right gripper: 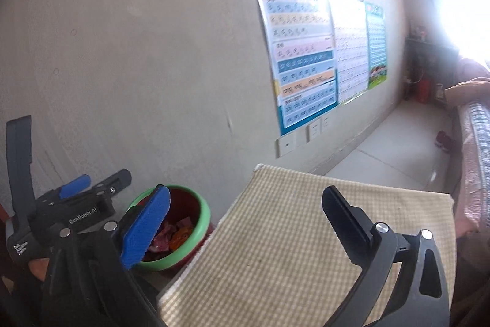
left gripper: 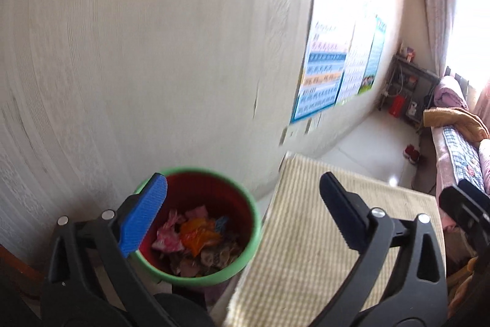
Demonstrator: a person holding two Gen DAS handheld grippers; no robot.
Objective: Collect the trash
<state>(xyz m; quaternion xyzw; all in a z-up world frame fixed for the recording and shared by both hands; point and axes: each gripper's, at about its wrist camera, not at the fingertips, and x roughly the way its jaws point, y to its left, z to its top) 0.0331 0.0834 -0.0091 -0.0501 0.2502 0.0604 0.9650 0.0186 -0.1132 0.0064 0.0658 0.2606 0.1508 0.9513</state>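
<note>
A red trash bin with a green rim (left gripper: 196,173) stands on the floor by the wall, left of a table. It holds crumpled wrappers (left gripper: 196,238), pink and orange among them. My left gripper (left gripper: 245,204) is open and empty, above the bin's right edge. The bin also shows in the right wrist view (right gripper: 205,213). My right gripper (right gripper: 248,216) is open and empty, over the table's left part. The left gripper's body (right gripper: 76,204) shows at the left of the right wrist view.
The table has a beige checked cloth (left gripper: 321,235), also in the right wrist view (right gripper: 291,250). Posters (right gripper: 303,57) hang on the white wall. A bed with quilts (left gripper: 459,143) is at the right, a shelf (left gripper: 407,88) at the far end.
</note>
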